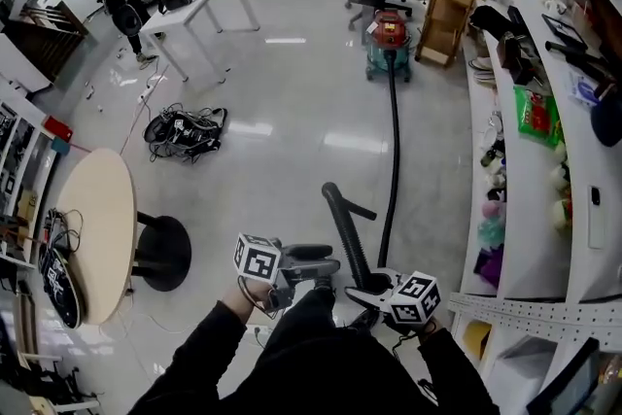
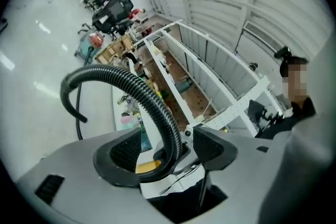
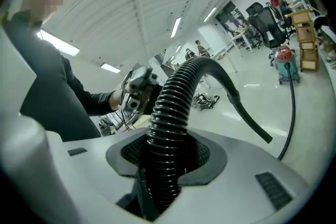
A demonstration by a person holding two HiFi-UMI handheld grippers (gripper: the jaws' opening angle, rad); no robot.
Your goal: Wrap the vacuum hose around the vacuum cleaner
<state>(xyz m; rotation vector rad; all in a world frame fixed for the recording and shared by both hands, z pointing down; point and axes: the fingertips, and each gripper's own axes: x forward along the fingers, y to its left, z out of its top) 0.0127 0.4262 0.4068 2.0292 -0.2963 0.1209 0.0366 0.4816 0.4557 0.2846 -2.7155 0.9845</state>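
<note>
- I can read no lettering; the only marks I make out are the black-and-white squares on each gripper's cube.
- My right gripper (image 3: 168, 157) is clamped on the hose (image 3: 176, 102), with both pads pressed against its ribs.
- My left gripper (image 2: 173, 147) has its jaws apart. The hose (image 2: 152, 102) passes through the gap, lying against one pad and clear of the other.
- From my grippers the hose (image 1: 394, 151) runs across the floor (image 1: 292, 112) to the red vacuum (image 1: 390, 32), which stands well away beside the shelves (image 1: 530, 209).
</note>
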